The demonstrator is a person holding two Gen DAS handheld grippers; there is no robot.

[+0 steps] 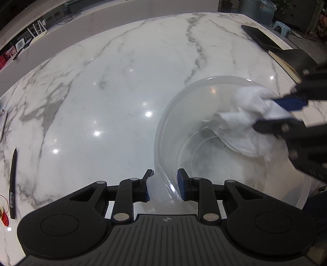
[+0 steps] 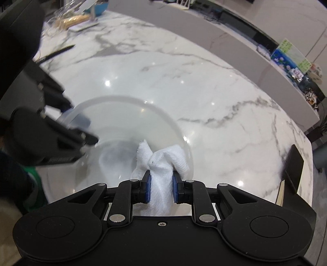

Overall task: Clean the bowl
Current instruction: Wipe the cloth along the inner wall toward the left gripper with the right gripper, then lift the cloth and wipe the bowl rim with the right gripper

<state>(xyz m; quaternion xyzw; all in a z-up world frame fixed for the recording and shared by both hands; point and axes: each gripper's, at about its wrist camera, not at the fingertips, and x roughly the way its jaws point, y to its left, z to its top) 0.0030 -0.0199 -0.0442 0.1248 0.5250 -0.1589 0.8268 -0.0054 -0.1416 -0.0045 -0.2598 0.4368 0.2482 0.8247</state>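
Observation:
A clear plastic bowl (image 1: 175,126) stands on the white marble table (image 1: 114,86). My left gripper (image 1: 164,184) is shut on the bowl's near rim, one pad outside the wall and one inside. A bunched white cloth (image 1: 251,114) hangs inside the bowl against its right wall, and my right gripper (image 1: 273,113) comes in from the right, shut on it. In the right wrist view the cloth (image 2: 161,165) is pinched between the blue pads of my right gripper (image 2: 161,188), over the bowl (image 2: 126,114). The left gripper (image 2: 79,124) shows blurred at the bowl's left rim.
A black pen (image 1: 12,184) and a red tag (image 1: 4,219) lie at the table's left edge. A dark book (image 1: 263,41) rests at the far right corner, seen again as the book (image 2: 292,169). Packaging and a blue dish (image 2: 98,8) sit far left.

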